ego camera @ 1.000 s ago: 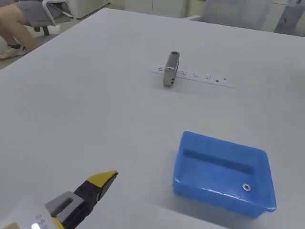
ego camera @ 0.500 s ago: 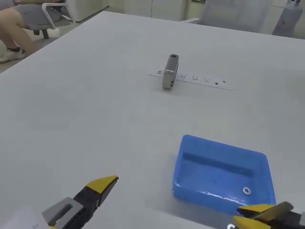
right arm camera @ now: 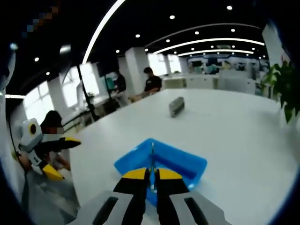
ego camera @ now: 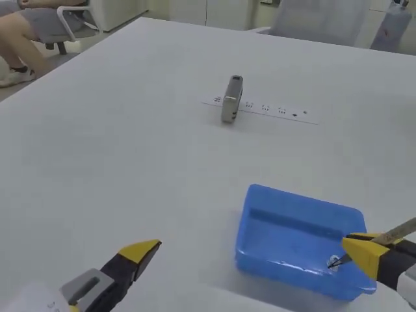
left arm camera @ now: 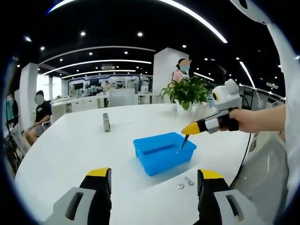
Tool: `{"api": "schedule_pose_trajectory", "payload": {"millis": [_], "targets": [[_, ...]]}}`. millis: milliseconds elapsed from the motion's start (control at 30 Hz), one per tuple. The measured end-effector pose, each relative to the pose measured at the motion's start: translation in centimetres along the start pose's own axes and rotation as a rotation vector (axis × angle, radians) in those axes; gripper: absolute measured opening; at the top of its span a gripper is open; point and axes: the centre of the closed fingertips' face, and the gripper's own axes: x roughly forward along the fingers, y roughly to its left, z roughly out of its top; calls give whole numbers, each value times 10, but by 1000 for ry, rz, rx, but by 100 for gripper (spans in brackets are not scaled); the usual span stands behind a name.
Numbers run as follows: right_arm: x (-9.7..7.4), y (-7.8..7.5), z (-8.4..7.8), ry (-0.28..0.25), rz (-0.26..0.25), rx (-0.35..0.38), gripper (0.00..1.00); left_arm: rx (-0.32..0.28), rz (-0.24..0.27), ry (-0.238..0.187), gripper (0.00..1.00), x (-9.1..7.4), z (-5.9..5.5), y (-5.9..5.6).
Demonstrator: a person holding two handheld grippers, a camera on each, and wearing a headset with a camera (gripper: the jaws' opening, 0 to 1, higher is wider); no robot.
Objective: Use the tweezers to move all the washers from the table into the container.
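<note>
The blue container (ego camera: 302, 244) sits on the white table (ego camera: 130, 143), close to the front edge. My right gripper (ego camera: 364, 250) is shut on thin metal tweezers (right arm camera: 152, 161), whose tips reach down into the container's right front corner. A small washer (ego camera: 335, 261) is at those tips; whether it is pinched or lying there I cannot tell. Three loose washers (left arm camera: 186, 182) lie on the table just in front of the container. My left gripper (left arm camera: 154, 173) hovers open and holds nothing, to the left of the container (left arm camera: 161, 152).
A small grey device (ego camera: 232, 97) stands on a flat white strip with markings (ego camera: 279, 109) at mid-table. A person sits on a chair (ego camera: 39, 19) beyond the far left corner. A potted plant (left arm camera: 187, 91) stands at the table's far side.
My right gripper with the tweezers has come in from the lower right and risen over the container, bringing the tips down to the washer inside. The left gripper has stayed put.
</note>
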Motion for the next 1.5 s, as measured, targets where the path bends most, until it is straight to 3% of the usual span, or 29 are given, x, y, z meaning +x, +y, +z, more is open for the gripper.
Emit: {"api": "schedule_pose_trajectory", "payload": {"millis": [233,567,767,1100,1500], "targets": [[13,-17,-2,9,-27,74,3,-1,2,4,75,0,-1,1],[34,-26,-12,70,-33,46,3,0,2,8,74,0,-2,1],[43,-27,-23,127,-33,-17,3,2,1,15,74,0,-3,1],[42,-25,-22,126,-18,-46,4,5,3,22,73,0,-4,1],[15,-3,-1,52,-1,-65,4,7,0,30,73,1,-6,1]]}}
